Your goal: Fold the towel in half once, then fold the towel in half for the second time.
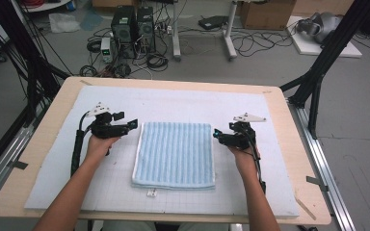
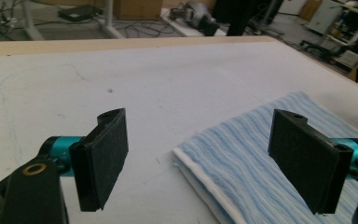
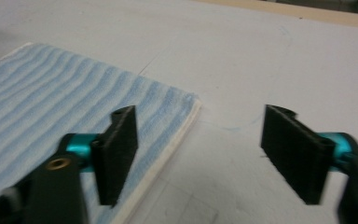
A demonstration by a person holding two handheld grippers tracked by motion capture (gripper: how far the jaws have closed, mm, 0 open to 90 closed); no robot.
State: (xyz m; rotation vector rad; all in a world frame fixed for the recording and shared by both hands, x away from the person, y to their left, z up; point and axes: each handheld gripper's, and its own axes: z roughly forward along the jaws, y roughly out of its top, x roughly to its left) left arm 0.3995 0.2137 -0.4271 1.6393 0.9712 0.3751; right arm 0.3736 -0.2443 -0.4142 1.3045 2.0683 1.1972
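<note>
Left gripper (image 1: 134, 124) is hovering with its jaws spread wide, nothing between them, just beside the towel's (image 1: 175, 153) far left corner. Right gripper (image 1: 216, 134) is mirroring it at the far right corner, jaws likewise parted and empty. In the left gripper view, the towel (image 2: 242, 163) is lying flat under the right-hand pad (image 2: 303, 161), white edge showing, layers stacked. In the right gripper view, the towel (image 3: 51, 107) is sitting under the left-hand pad (image 3: 117, 154). It is resting folded, square in the middle of the mat (image 1: 183, 103), which covers the table (image 1: 53, 106). This looks like the release after a fold. To do it well, both hands should be lifting straight clear, pads not snagging the edge, so the corners are staying lined up.
</note>
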